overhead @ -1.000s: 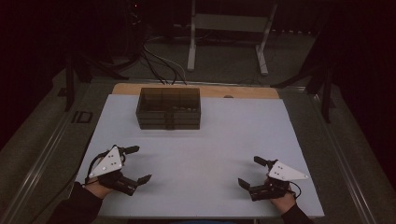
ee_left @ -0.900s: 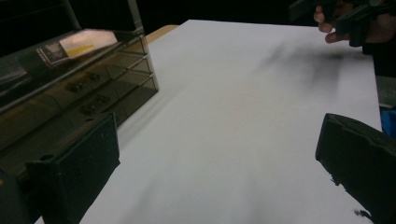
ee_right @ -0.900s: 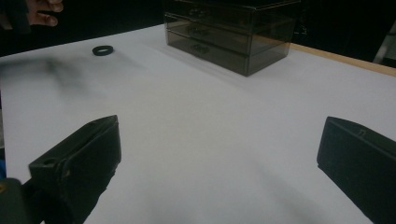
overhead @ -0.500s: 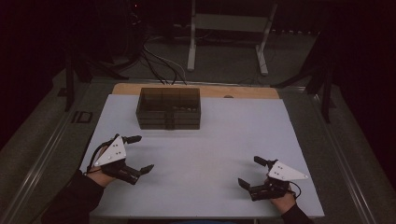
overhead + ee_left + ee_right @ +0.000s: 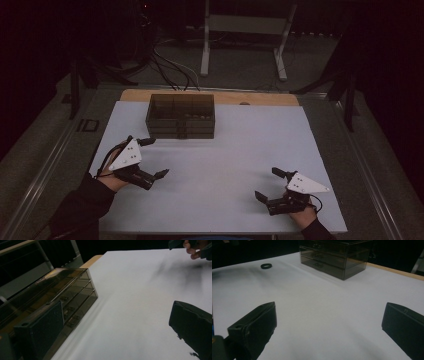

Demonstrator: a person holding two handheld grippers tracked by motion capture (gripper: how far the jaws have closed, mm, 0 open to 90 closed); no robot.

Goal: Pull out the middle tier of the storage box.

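A dark see-through drawer box (image 5: 180, 116) stands at the far middle of the white table (image 5: 240, 150), its drawer fronts facing the person; in the left gripper view the box (image 5: 50, 305) shows three stacked drawers, all pushed in. A small black ring (image 5: 266, 265) lies on the table in the right gripper view, well apart from the box. No writing can be read on anything. The left gripper (image 5: 152, 159) is near the box's left front corner with its jaws spread wide and nothing between them. The right gripper (image 5: 270, 184) sits low at the near right, jaws also wide apart and empty. Compared with half a second ago, the left gripper has moved forward toward the box, while the right one has stayed put
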